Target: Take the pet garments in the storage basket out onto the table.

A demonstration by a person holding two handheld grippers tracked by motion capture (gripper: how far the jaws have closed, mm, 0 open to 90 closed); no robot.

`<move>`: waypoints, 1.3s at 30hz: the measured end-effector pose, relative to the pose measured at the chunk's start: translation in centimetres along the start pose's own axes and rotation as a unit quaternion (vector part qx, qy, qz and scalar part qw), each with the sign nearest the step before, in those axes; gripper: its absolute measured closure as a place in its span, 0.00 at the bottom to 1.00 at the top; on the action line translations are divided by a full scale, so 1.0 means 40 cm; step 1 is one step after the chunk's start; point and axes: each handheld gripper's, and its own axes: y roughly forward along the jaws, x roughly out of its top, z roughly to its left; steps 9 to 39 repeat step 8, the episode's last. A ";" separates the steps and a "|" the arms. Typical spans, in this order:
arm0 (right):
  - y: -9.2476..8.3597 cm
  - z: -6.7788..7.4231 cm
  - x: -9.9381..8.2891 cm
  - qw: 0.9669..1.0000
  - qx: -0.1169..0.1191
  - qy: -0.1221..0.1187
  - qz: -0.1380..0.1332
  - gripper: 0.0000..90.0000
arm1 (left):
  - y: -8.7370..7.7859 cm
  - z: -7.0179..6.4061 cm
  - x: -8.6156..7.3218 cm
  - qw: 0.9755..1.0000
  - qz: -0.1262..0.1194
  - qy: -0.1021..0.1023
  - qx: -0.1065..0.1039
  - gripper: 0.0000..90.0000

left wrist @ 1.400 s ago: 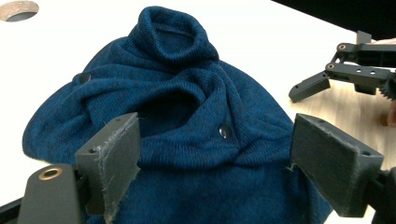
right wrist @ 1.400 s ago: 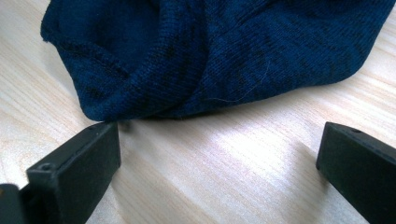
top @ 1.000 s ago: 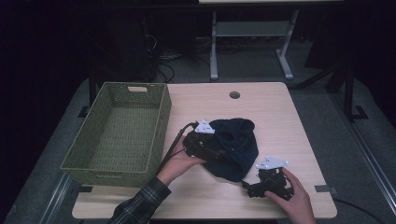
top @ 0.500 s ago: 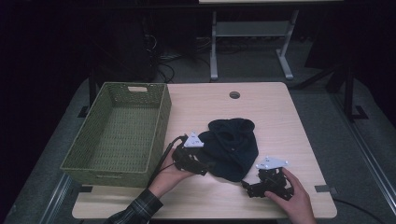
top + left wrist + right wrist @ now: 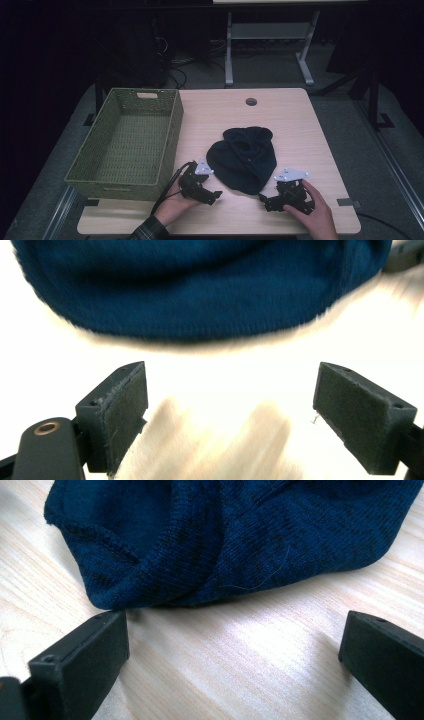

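Left tongs (image 5: 207, 194): resting low at the desk's near edge, jaws standing wide apart, gripping nothing, pointing at the near hem of the dark blue knit hat (image 5: 245, 157).
Right tongs (image 5: 270, 201): likewise spread, empty, one jaw lying just beside the hat's folded hem.
Hat: lying crumpled at mid-desk (image 5: 280, 117), between both tongs, right of the green woven basket (image 5: 125, 137).
Risks, as judged: pinching one knit layer only, letting the hat sag or slip; scraping jaws along the desk; snagging loose threads.
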 end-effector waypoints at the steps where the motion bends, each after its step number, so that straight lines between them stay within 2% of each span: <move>1: 0.000 0.000 0.000 1.000 0.000 0.000 0.000 0.00 | 0.000 0.000 0.000 1.000 0.000 0.000 0.000 0.15; 3: 0.000 0.000 0.000 1.000 0.000 0.000 0.000 0.00 | 0.010 -0.005 -0.008 1.000 0.016 0.010 0.010 0.15; 8: 0.000 0.000 0.000 1.000 0.000 -0.001 -0.001 0.00 | 0.015 -0.004 -0.013 1.000 0.006 0.012 0.009 0.14; 39: 0.000 0.000 0.000 1.000 0.000 -0.001 -0.001 0.00 | 0.015 -0.004 -0.013 1.000 0.006 0.012 0.009 0.14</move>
